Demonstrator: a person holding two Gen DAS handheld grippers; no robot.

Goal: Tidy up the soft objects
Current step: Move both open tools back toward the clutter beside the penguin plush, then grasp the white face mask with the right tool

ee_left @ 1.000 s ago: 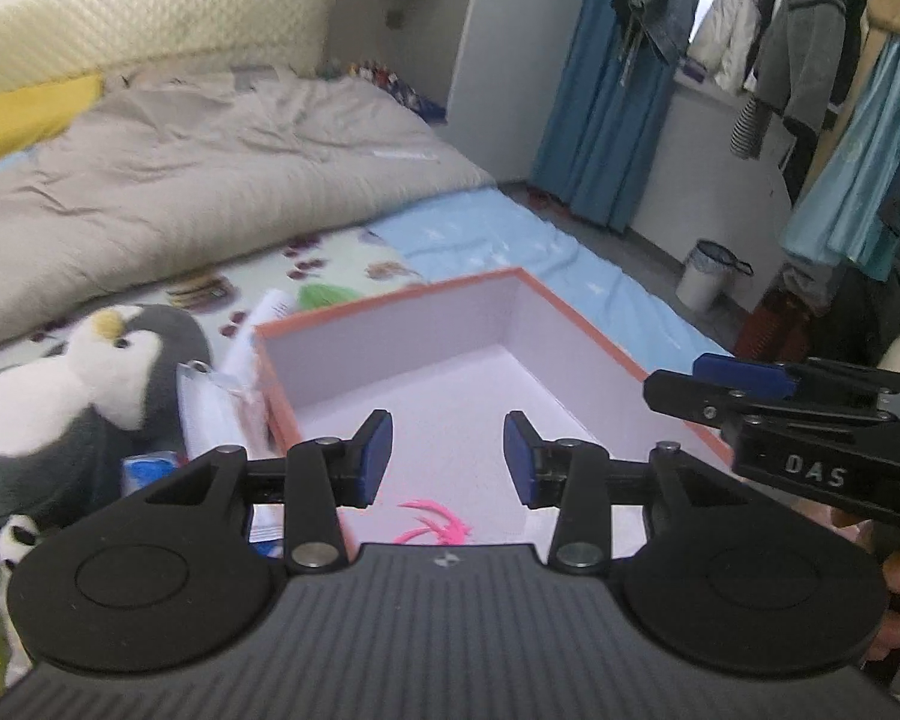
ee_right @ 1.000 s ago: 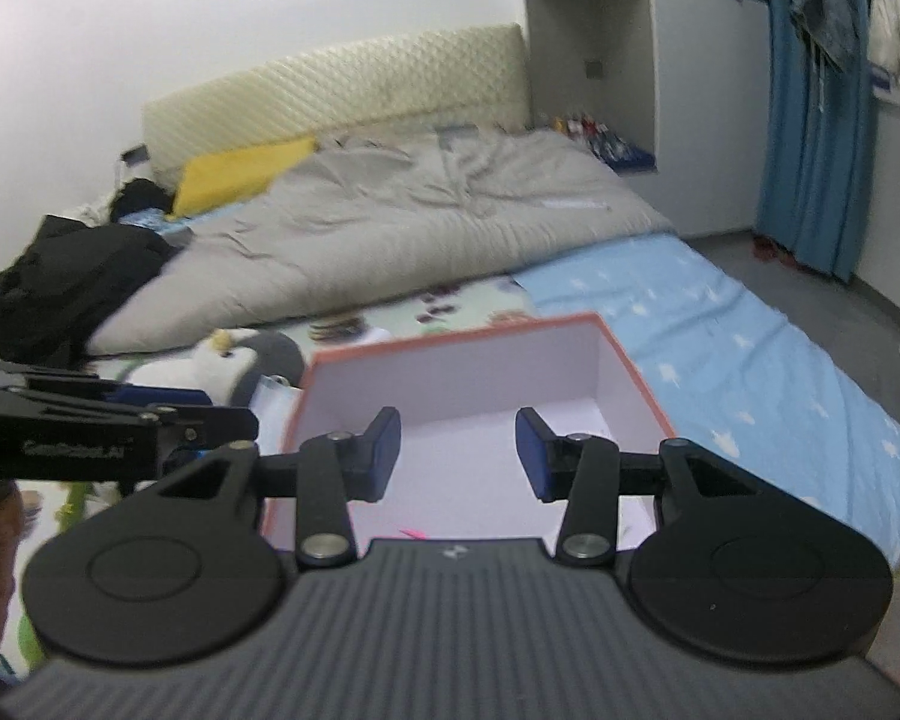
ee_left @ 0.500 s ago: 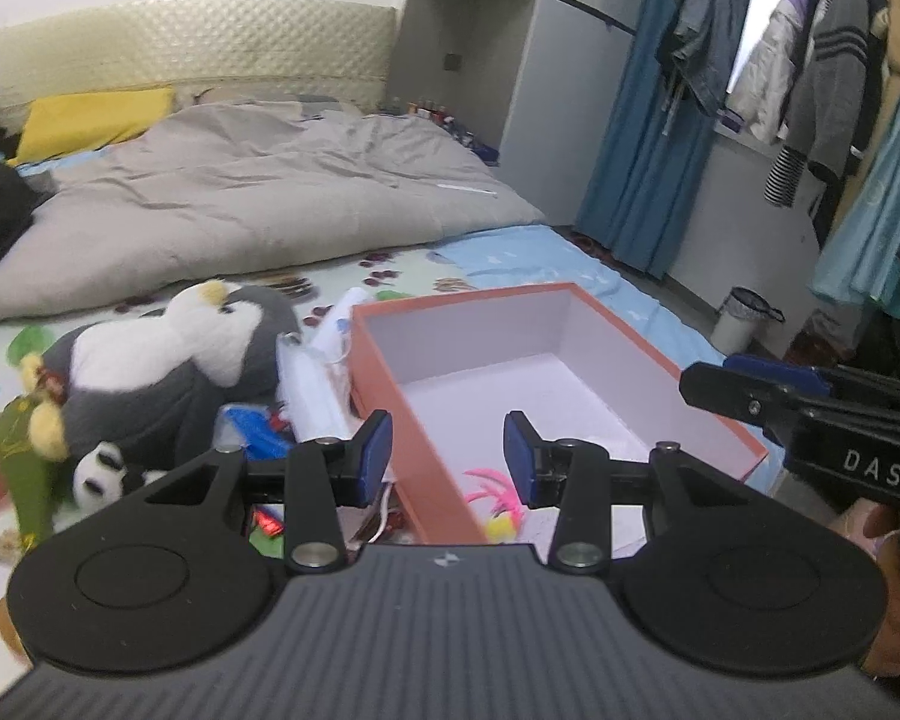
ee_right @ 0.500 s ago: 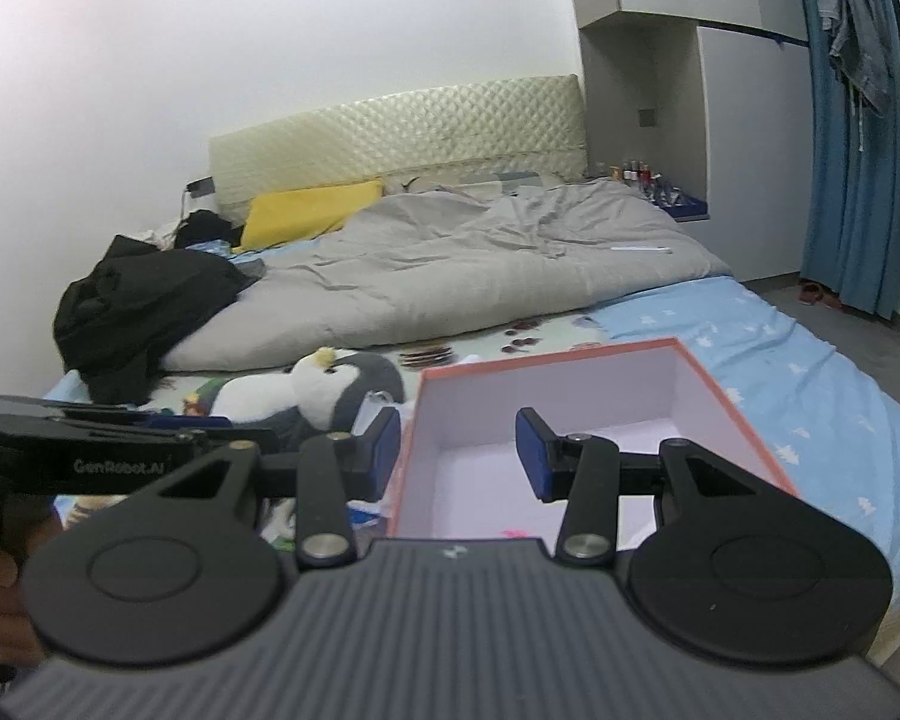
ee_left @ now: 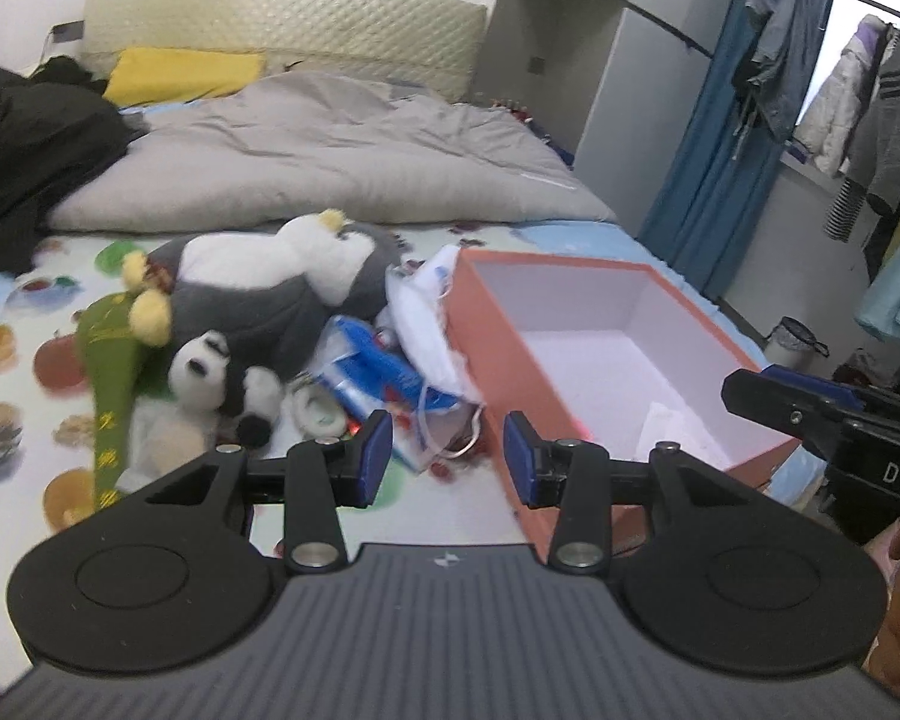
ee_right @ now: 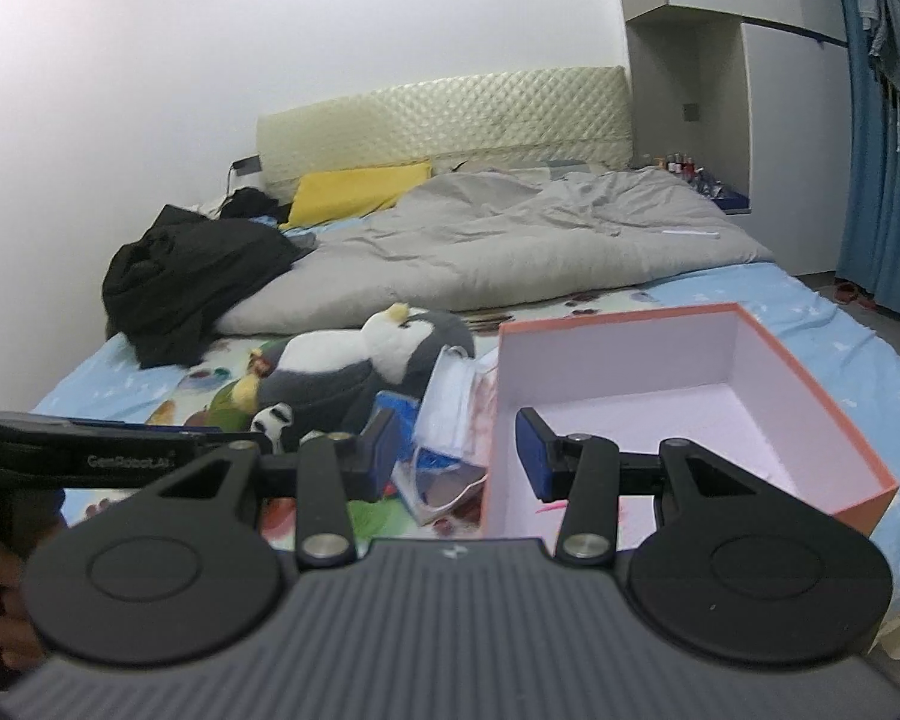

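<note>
An open orange box (ee_left: pixel 498 372) with a pale inside lies on the bed, and a small pink item (ee_right: pixel 555 507) shows on its floor. Left of it is a heap: a grey and white penguin plush (ee_left: pixel 258 294), a small panda plush (ee_left: pixel 210 372), a green cloth toy (ee_left: pixel 111 372), a blue packet (ee_left: pixel 372 369) and a white bag (ee_left: pixel 426 312). My left gripper (ee_left: pixel 448 459) hovers open over the gap between heap and box, holding nothing. My right gripper (ee_right: pixel 457 450) is open above the box's near left corner (ee_right: pixel 492 480), also holding nothing.
A grey duvet (ee_right: pixel 510 240) covers the far bed, with black clothes (ee_right: pixel 186 276) and a yellow pillow (ee_right: pixel 360 189) by the quilted headboard (ee_right: pixel 444 111). Blue curtains (ee_left: pixel 708 180), hung garments (ee_left: pixel 858 108) and a waste bin (ee_left: pixel 795 342) stand to the right.
Both views have swung left and pulled back. The box has slid to the right of the frames and the heap of toys has come into view. Both grippers' jaws are unchanged.
</note>
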